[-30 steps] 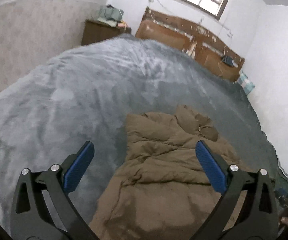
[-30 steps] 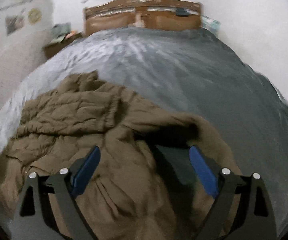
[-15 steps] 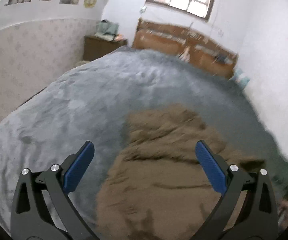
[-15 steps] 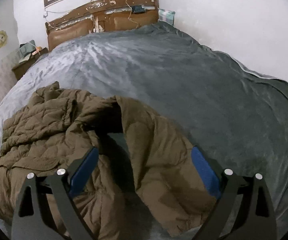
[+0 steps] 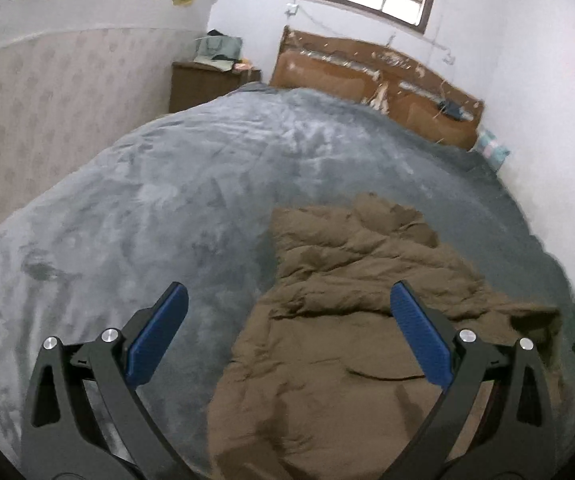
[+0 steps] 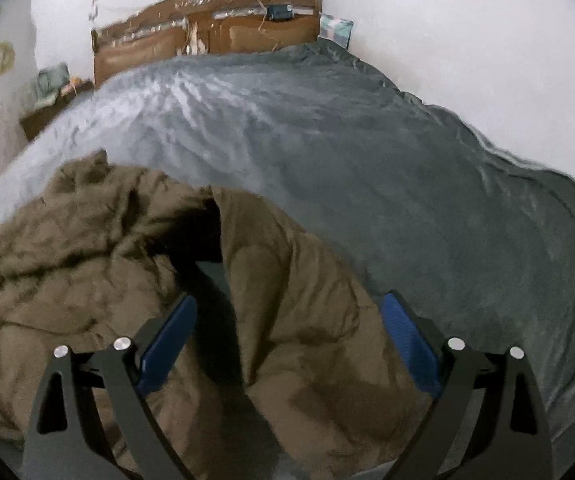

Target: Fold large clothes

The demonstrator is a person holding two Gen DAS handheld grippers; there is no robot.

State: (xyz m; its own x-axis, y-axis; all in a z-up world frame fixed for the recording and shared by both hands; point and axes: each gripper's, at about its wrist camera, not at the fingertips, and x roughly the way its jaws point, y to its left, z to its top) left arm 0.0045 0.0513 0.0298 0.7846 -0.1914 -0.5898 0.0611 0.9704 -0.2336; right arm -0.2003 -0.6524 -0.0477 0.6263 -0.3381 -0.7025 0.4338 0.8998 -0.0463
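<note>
**Lining up for the first fold on a big puffy jacket**

Looking at a brown quilted jacket (image 5: 347,344) lying rumpled on the grey blanket (image 5: 147,208) of a bed, near the foot end, well away from the wooden headboard (image 5: 371,68). Left tool (image 5: 287,332) hovering wide open with nothing between the blue pads, roughly over the jacket's left edge. Right tool (image 6: 287,340) also spread wide and empty, hanging above the jacket's right side, where one panel (image 6: 287,280) is flopped over and leaving a dark gap (image 6: 203,240) showing the lining.

Probably still the flatten-and-square-up stage, not really folding yet. Tips for doing it well:

- Going for edges, not the puffy middle; quilted stuff slipping out of a shallow pinch, most likely.
- Grabbing the flopped panel by its hem and opening or closing it fully before anything else.
- Pulling both sides outward evenly to get the bunching near the collar (image 5: 383,216) smoothed.
- Watching out for pinching the blanket along with the jacket, since it's soft and sitting right underneath.

Plenty of free bed beyond for spreading out.
</note>
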